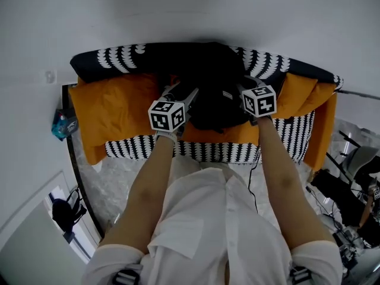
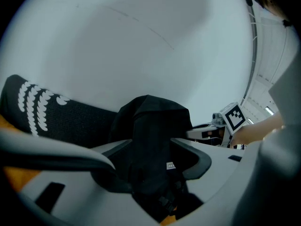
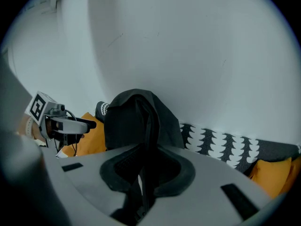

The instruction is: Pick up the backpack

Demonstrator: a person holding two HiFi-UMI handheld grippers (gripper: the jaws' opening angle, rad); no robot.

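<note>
That backpack (image 1: 211,94) reads as matt black woven cloth, softly creased. The orange cushion (image 1: 113,108) is plain matt fabric, and the black-and-white cover (image 1: 208,152) looks knitted. The left gripper (image 2: 157,168) has a smooth grey plastic shell and dark, rubbery pads (image 2: 201,164). The floor (image 1: 113,183) gleams like glossy stone.

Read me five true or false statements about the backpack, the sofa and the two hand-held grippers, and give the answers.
1. The backpack is black. True.
2. The backpack lies on the floor. False: it rests on the sofa.
3. The right hand-held gripper is closed on part of the backpack. True.
4. The left hand-held gripper is shut tight. False: its jaws stand wide apart, with the backpack between them.
5. The cushion beside the backpack is blue. False: it is orange.
</note>
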